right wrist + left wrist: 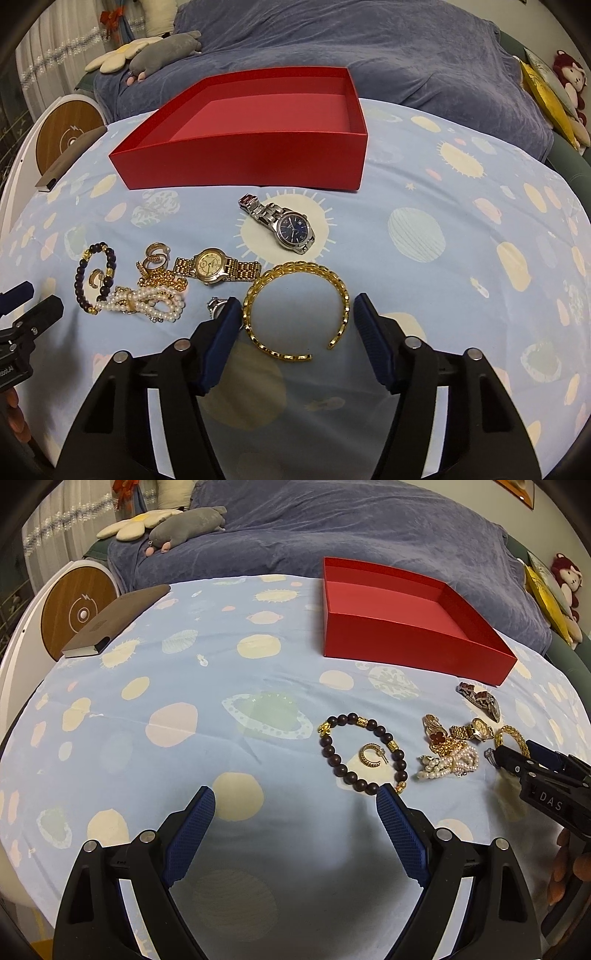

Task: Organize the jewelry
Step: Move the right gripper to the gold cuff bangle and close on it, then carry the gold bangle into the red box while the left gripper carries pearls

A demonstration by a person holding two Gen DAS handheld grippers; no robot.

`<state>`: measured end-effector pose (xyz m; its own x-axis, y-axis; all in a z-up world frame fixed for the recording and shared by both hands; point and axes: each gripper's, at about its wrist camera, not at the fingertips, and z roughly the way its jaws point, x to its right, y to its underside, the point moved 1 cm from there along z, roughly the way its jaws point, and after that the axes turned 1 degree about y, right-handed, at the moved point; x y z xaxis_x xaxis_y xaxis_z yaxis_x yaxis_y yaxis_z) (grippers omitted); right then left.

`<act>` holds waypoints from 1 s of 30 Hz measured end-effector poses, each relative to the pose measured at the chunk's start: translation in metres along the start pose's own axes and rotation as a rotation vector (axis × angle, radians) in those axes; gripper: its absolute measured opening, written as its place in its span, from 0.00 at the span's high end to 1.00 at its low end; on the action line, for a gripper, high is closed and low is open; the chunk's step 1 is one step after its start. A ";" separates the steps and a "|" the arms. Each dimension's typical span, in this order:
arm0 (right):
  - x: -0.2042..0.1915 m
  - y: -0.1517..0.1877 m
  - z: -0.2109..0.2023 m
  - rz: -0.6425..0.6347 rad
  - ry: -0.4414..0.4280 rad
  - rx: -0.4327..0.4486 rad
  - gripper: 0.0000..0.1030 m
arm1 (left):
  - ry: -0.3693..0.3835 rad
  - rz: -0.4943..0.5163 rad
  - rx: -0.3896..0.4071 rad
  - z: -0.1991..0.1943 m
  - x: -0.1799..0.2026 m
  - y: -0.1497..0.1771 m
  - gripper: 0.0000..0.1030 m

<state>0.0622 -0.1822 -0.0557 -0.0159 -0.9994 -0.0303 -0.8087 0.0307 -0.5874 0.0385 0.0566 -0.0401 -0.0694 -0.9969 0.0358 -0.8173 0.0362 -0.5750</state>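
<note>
An empty red box [406, 635] [243, 162] stands on the blue patterned cloth. Jewelry lies in front of it: a dark bead bracelet [364, 753] [83, 284] with a gold hoop earring [372, 755] inside it, a pearl piece [147, 304], a gold watch [212, 266], a silver blue-faced watch [291, 229] and a gold open bangle [295, 310]. My left gripper [295, 801] is open, its right finger at the bead bracelet's near edge. My right gripper [295, 314] is open, its fingers on either side of the gold bangle.
A brown notebook [110, 624] lies at the cloth's far left by a round wooden disc [74, 613]. A small ring [215, 306] sits by my right gripper's left finger. A bed with a blue blanket [369, 55] and plush toys lies behind.
</note>
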 end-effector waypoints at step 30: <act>0.029 0.017 -0.042 0.060 -0.082 0.003 0.47 | 0.152 0.207 0.016 0.022 0.094 -0.007 0.56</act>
<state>0.0232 -0.2110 -0.0332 -0.0160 -0.9911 -0.1321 -0.8061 0.0909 -0.5847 0.0501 -0.0386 -0.0509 -0.3202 -0.9466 0.0382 -0.7680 0.2358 -0.5955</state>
